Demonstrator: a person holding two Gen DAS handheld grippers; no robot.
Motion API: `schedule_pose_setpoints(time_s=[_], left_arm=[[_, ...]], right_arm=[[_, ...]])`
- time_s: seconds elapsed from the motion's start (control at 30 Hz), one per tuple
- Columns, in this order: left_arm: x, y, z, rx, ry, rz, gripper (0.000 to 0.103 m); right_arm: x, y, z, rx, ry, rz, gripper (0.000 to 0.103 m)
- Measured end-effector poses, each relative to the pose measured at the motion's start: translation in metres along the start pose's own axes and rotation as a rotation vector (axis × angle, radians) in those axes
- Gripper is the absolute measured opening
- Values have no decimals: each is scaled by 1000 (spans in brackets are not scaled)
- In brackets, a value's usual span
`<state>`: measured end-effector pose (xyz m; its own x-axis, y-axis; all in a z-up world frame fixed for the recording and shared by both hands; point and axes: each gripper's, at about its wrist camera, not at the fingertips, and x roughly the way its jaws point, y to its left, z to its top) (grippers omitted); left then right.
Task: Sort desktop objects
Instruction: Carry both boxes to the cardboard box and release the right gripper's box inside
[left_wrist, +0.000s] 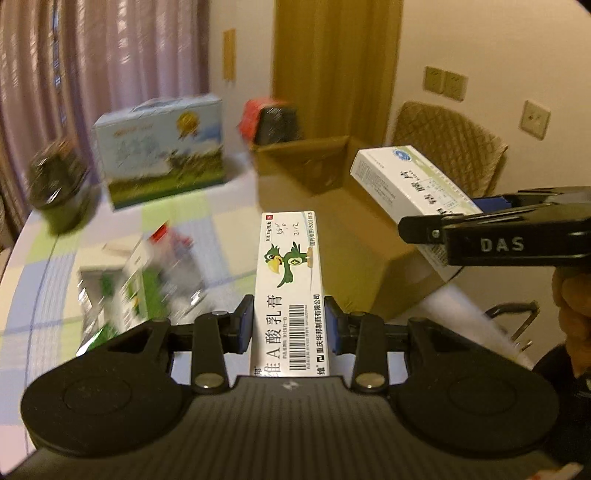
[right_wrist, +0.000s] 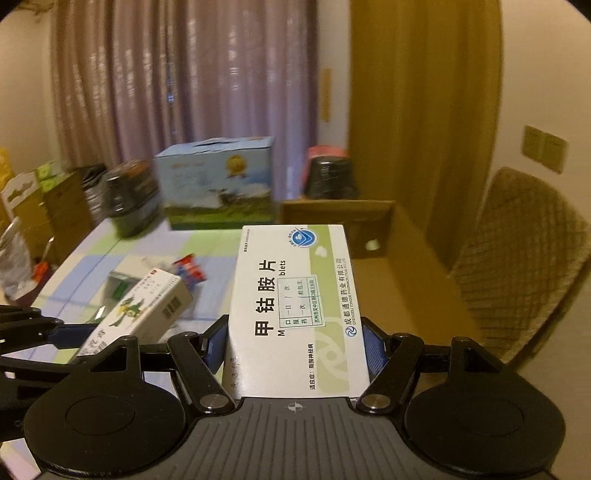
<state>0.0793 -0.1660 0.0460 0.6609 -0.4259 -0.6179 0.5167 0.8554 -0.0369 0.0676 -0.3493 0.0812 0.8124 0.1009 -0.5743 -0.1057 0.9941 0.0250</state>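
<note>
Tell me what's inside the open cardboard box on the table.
In the right wrist view, the cardboard box shows bare brown floor and one small pale object near its far wall. The held tablet box hides its near left corner, so anything there can't be seen.

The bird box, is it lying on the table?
No, the left tool holds the bird box up above the table.
</note>
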Motion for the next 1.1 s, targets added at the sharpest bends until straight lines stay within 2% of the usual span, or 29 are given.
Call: schedule_pose_setpoints(time_s=[0.2,0.4,0.8,1.1], left_arm=[[20,-35,41,18,-19,-51,33],[49,-54,65,4,-12,-71,33],[107,-65,77,-23,36,-91,33],[139,-71,78,-21,57,-102,33]], right_arm=[[6,-42,19,30,6,-29,68],[18,-78,22,75,23,-32,68],[58,-117,18,138,52,-46,68],[75,-129,11,167,71,-51,68]])
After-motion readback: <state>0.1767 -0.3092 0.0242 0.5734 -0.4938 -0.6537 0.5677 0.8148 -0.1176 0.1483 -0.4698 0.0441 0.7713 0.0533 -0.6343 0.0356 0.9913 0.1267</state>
